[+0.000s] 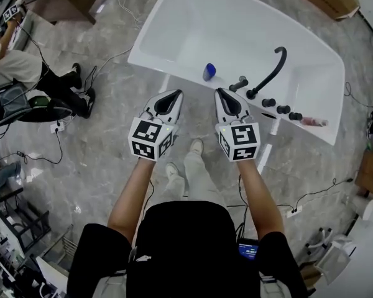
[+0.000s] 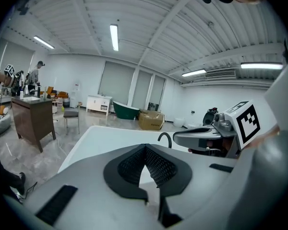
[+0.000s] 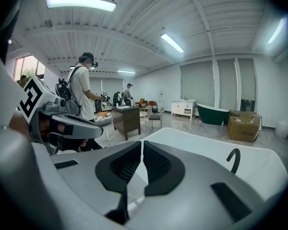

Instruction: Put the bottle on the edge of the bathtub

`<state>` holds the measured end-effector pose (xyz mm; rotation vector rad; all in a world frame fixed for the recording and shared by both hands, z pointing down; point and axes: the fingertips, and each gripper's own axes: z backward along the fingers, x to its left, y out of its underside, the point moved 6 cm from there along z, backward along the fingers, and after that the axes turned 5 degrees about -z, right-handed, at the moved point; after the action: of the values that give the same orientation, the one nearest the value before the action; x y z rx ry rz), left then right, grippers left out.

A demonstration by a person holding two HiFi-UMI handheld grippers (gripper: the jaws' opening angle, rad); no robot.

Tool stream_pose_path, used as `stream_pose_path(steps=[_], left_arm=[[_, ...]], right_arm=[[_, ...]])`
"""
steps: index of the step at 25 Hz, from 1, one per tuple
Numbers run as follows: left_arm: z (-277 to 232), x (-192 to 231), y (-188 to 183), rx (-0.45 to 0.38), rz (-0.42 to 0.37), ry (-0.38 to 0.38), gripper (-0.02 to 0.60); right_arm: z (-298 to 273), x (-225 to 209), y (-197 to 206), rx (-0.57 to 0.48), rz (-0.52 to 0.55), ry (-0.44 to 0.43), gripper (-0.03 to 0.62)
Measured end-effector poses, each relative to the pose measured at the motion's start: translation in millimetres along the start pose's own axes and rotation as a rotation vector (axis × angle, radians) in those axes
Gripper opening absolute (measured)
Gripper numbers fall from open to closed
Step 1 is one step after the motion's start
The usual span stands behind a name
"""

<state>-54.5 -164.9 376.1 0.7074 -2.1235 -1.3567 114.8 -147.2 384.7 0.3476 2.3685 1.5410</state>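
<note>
The white oval bathtub (image 1: 193, 23) lay at twelve o'clock, the grey left gripper (image 1: 178, 94) and right gripper (image 1: 218, 92) hung before it, fingers together and empty, and the small blue bottle (image 1: 209, 71) stood on its near rim at their twelve o'clock.

Head view looks down on the bathtub (image 1: 248, 30); both gripper views (near-level) face across it.

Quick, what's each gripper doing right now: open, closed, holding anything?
Left gripper: closed, holding nothing.
Right gripper: closed, holding nothing.
</note>
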Motion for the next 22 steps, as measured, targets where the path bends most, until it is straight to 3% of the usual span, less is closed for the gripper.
stream_pose_path(steps=[10,22], left_arm=[[86.3,-49.5,-40.1,-0.086,-0.065,0.002,0.012],[187.4,-68.2,-74.2,-0.196,-0.129,0.027,0.012]], right_arm=[[80.2,44.0,-44.3,-0.067,0.021,0.004,0.029],[144.0,133.8,-95.5,-0.187,0.091,-0.007,0.028]])
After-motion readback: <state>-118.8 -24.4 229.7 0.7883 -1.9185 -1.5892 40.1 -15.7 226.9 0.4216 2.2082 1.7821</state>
